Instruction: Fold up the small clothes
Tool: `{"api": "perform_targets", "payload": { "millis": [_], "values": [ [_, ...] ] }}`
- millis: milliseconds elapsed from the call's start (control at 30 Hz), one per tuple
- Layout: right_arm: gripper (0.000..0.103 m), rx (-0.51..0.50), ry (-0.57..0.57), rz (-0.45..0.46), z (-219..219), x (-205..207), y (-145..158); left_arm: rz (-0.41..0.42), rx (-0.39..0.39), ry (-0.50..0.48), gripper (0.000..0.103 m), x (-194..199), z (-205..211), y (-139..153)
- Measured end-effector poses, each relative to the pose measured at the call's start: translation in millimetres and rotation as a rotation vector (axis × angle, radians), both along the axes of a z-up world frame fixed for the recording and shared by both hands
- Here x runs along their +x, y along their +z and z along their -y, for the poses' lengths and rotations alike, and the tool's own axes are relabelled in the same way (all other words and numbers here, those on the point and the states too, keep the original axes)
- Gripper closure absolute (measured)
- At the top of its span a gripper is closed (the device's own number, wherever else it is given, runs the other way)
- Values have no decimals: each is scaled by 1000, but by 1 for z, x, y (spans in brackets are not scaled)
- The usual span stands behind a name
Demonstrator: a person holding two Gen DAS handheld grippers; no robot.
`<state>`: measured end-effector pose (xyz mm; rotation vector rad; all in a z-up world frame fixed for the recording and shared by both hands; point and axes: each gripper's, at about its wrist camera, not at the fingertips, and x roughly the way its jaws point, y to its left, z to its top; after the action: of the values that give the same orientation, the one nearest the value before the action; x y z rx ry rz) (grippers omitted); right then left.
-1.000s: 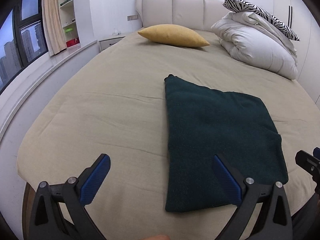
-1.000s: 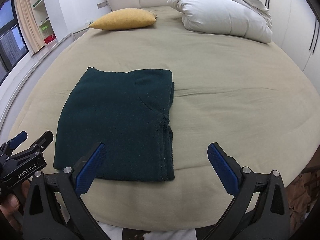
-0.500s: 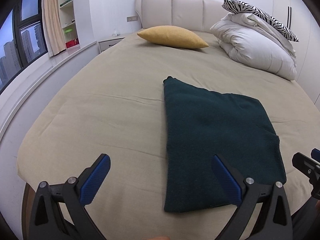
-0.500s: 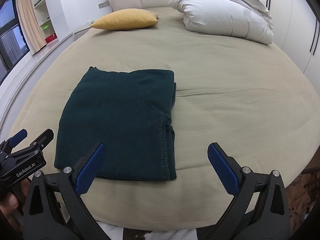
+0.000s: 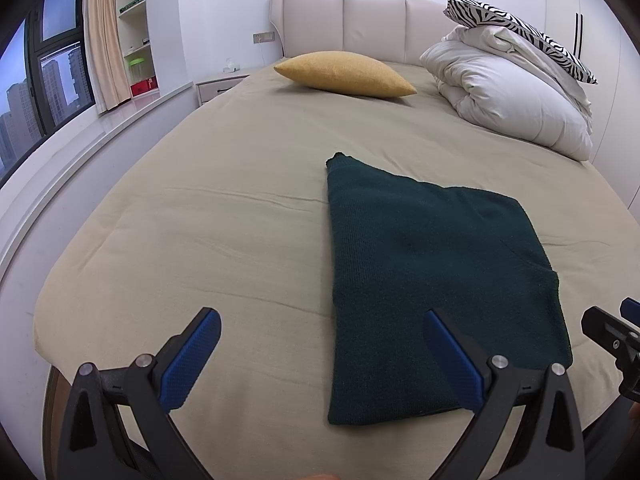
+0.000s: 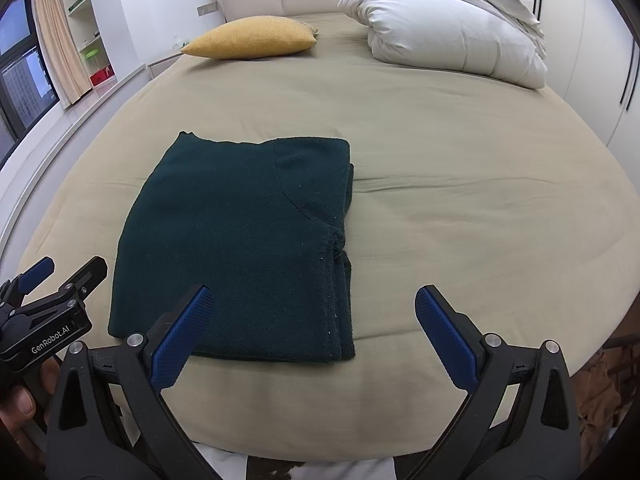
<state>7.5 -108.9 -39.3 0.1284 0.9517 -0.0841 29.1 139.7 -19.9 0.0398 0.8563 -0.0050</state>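
A dark green knitted garment (image 5: 432, 272) lies folded into a flat rectangle on the beige bed (image 5: 224, 200), near its front edge. In the right wrist view the same garment (image 6: 240, 240) shows stacked layers along its right side. My left gripper (image 5: 322, 330) hovers open near the bed's front edge, its right finger over the garment's near left corner. My right gripper (image 6: 312, 308) is open too, above the garment's near right corner. Neither holds anything. The left gripper (image 6: 56, 284) appears at the left of the right wrist view, held by a hand.
A yellow pillow (image 5: 344, 74) lies near the headboard. A white duvet (image 5: 508, 100) with a zebra-print pillow (image 5: 520, 28) on top is piled at the back right. A windowsill and shelves run along the left wall. Wardrobe doors stand at the right.
Both grippers have drawn back and up slightly from the garment. The garment has not moved and both grippers stay open.
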Motion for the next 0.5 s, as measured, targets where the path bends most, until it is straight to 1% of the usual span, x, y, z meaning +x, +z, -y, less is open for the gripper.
{"api": "perform_targets", "payload": {
  "millis": [500],
  "values": [
    [0,1,3,-2,1,0,-1,0,0,1,0,-1,1,0]
  ]
}}
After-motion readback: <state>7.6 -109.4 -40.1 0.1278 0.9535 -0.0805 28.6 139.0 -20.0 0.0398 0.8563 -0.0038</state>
